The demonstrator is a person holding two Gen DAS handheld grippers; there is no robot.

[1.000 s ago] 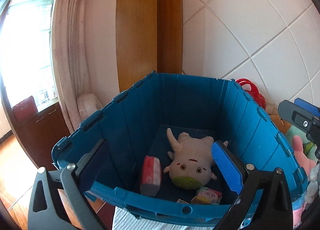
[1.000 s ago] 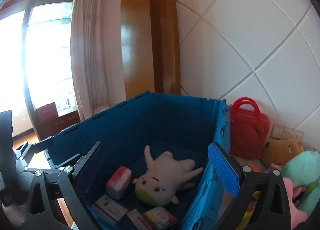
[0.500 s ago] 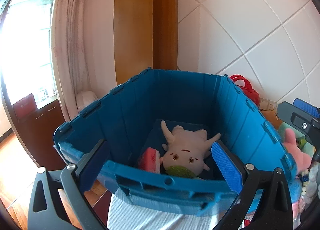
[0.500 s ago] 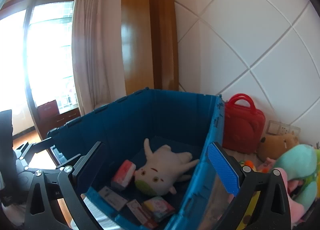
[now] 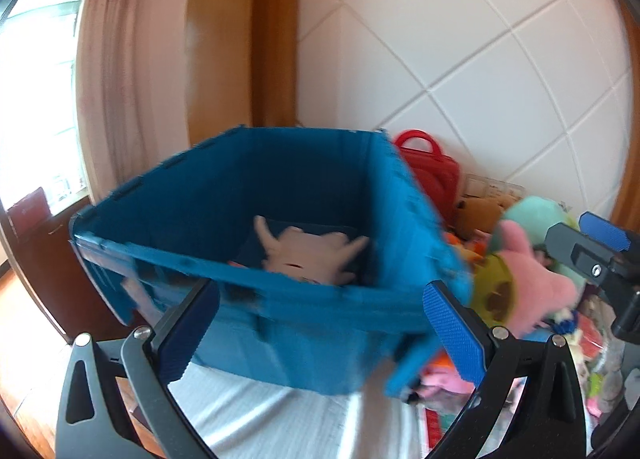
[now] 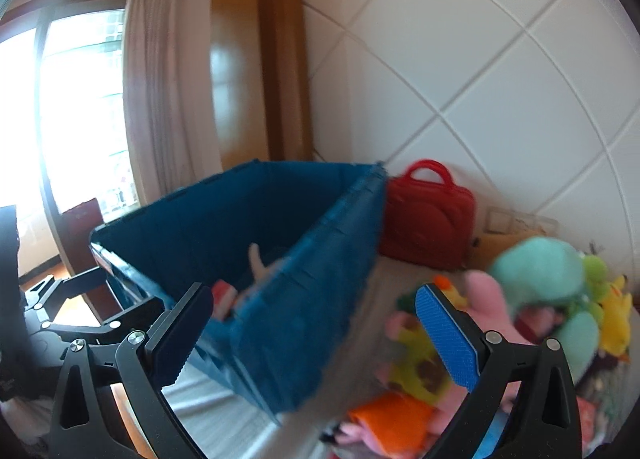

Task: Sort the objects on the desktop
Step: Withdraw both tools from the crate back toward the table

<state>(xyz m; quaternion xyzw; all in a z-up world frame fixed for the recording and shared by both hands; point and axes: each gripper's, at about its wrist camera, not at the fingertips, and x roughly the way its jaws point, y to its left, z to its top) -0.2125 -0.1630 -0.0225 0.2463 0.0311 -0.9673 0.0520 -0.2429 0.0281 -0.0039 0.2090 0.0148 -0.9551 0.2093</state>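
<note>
A blue plastic crate (image 5: 280, 187) (image 6: 312, 259) stands on a white cloth, with a white plush toy (image 5: 308, 255) lying inside it. To the crate's right lies a heap of plush toys: a pink one (image 5: 536, 279) (image 6: 492, 299), a teal one (image 5: 540, 215) (image 6: 536, 263) and a yellow one (image 6: 618, 315). My left gripper (image 5: 320, 333) is open and holds nothing, in front of the crate's near wall. My right gripper (image 6: 316, 333) is open and holds nothing, at the crate's right corner. Both views are motion-blurred.
A red case (image 5: 432, 171) (image 6: 428, 219) leans against the white tiled wall behind the toys. A curtain (image 6: 164, 99) and a bright window (image 6: 76, 119) are at the left. The other gripper shows at the right edge (image 5: 596, 259) and at the left edge (image 6: 60, 299).
Both grippers have pulled back and swung right. The crate has slid left in both views and the toy heap has come into sight. Both stay open.
</note>
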